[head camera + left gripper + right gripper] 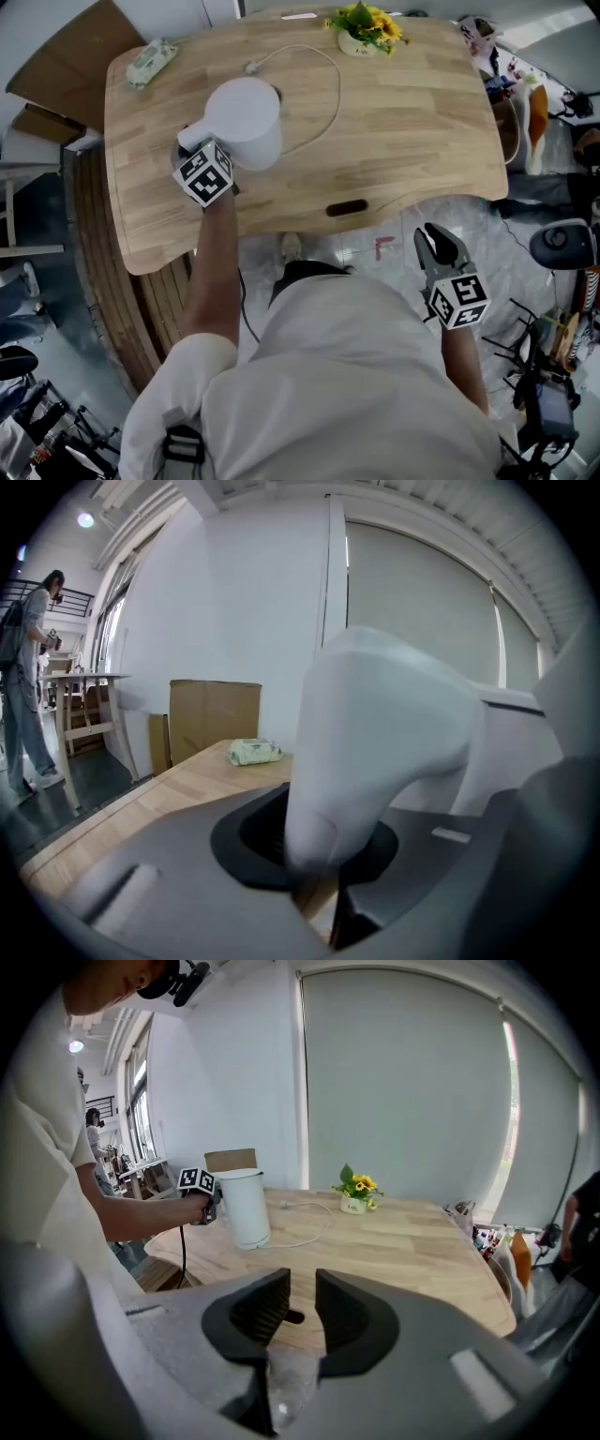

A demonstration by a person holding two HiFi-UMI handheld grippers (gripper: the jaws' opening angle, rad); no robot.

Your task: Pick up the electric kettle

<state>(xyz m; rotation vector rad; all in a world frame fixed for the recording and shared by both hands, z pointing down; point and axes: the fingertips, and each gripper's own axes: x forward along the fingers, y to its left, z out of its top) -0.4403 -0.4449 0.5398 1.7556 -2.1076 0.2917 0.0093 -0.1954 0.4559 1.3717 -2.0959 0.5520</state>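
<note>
Bright, soft daylight comes through the window blinds [403, 1091]. Both gripper views bend at their dark round edges; the near kettle [375, 752] looks blurred.

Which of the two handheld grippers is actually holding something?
The left gripper: its jaws clamp the handle of the white kettle. The right gripper hangs empty off the table, jaws slightly apart.

White short-sleeved shirt [347, 375]; right hand-held gripper [432, 232] grey, checkered marker cube [459, 300].
</note>
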